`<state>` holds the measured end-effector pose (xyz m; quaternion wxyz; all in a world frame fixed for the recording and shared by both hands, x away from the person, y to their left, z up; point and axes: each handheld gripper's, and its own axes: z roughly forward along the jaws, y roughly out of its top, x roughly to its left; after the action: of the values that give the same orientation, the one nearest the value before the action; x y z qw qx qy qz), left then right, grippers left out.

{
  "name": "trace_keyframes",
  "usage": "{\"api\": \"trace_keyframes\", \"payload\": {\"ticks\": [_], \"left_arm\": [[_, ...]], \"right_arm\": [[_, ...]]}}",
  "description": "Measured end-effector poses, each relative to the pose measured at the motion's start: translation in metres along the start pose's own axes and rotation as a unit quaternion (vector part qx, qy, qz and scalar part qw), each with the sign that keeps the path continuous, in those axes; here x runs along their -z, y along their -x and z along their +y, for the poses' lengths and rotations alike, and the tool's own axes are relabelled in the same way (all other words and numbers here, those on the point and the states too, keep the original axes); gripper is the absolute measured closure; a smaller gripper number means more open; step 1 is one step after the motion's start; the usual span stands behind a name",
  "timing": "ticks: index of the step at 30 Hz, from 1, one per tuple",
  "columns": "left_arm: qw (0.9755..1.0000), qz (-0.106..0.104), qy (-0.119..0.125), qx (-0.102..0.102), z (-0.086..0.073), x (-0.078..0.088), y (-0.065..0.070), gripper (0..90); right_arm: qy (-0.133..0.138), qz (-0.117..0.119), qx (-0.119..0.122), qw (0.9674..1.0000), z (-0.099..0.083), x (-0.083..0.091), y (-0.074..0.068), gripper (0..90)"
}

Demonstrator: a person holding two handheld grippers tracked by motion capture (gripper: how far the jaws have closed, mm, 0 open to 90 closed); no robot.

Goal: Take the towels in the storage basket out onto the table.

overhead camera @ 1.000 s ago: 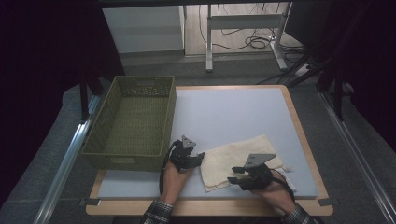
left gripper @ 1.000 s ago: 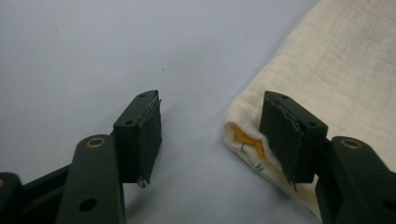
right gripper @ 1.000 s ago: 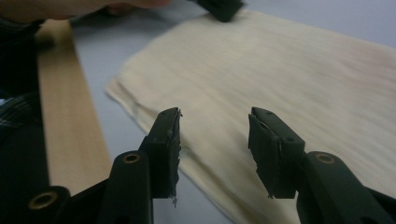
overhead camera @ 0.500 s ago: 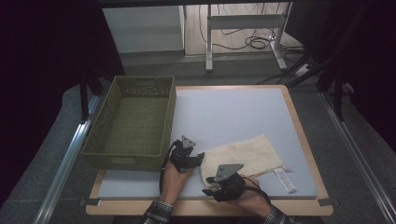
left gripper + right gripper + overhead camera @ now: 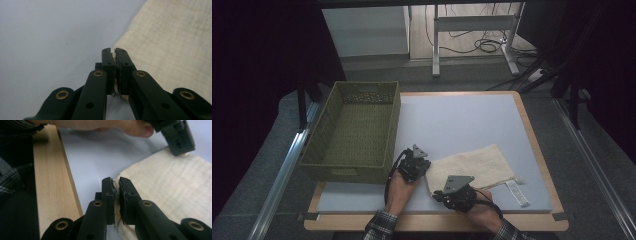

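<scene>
A cream folded cloth point(image 5: 477, 162) lies on the pale blue table top near its front edge. My left gripper point(image 5: 426, 169) sits at the cloth's far left corner. Its jaws have just been closing and are now shut on the cloth's edge point(image 5: 115, 51). My right gripper point(image 5: 438, 194) points left at the cloth's near left corner. Its jaws have also just been closing, and they pinch that corner of the cloth point(image 5: 145, 187) between the pads. In the right gripper view the left gripper point(image 5: 178, 141) and its hand show at the top.
An olive woven basket point(image 5: 357, 127) stands along the table's left side, close to the left hand. A small white tag point(image 5: 517, 192) lies by the cloth's near right corner. The wooden table rim point(image 5: 50, 177) runs just beside the right gripper.
The right gripper slid left along the cloth's near edge to its left corner, which uncovered the white tag. The left hand stayed in place.
</scene>
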<state>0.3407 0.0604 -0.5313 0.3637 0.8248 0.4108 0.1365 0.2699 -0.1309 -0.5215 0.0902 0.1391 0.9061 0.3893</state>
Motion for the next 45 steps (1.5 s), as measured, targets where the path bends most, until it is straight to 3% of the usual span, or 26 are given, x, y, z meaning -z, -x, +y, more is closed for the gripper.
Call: {"api": "trace_keyframes", "payload": {"ticks": [6, 10, 16, 26, 38, 45], "left_arm": [[0.9996, -0.001, 0.024, -0.011, 0.017, 0.005, 0.004, 86.0], [0.9986, -0.008, 0.049, -0.017, 0.031, 0.009, 0.009, 85.7], [0.9973, -0.018, 0.062, -0.036, 0.054, 0.003, 0.019, 85.7], [0.994, -0.037, 0.081, -0.064, 0.079, -0.025, 0.035, 85.1], [0.9919, -0.059, 0.072, -0.086, 0.109, -0.061, 0.053, 84.3], [0.9902, -0.064, 0.068, -0.104, 0.129, -0.078, 0.068, 84.4]], "right_arm": [[0.028, -0.013, -0.019, 0.9993, 0.001, 0.024, 0.011, 82.9], [0.043, -0.03, -0.019, 0.9985, -0.002, 0.041, 0.016, 82.7], [0.058, -0.054, -0.039, 0.9961, -0.013, 0.065, 0.029, 82.7], [0.067, -0.095, -0.07, 0.9907, -0.039, 0.092, 0.05, 82.7], [0.067, -0.126, -0.127, 0.9815, -0.073, 0.114, 0.078, 82.6], [0.067, -0.138, -0.146, 0.9773, -0.085, 0.128, 0.087, 82.4]]}}
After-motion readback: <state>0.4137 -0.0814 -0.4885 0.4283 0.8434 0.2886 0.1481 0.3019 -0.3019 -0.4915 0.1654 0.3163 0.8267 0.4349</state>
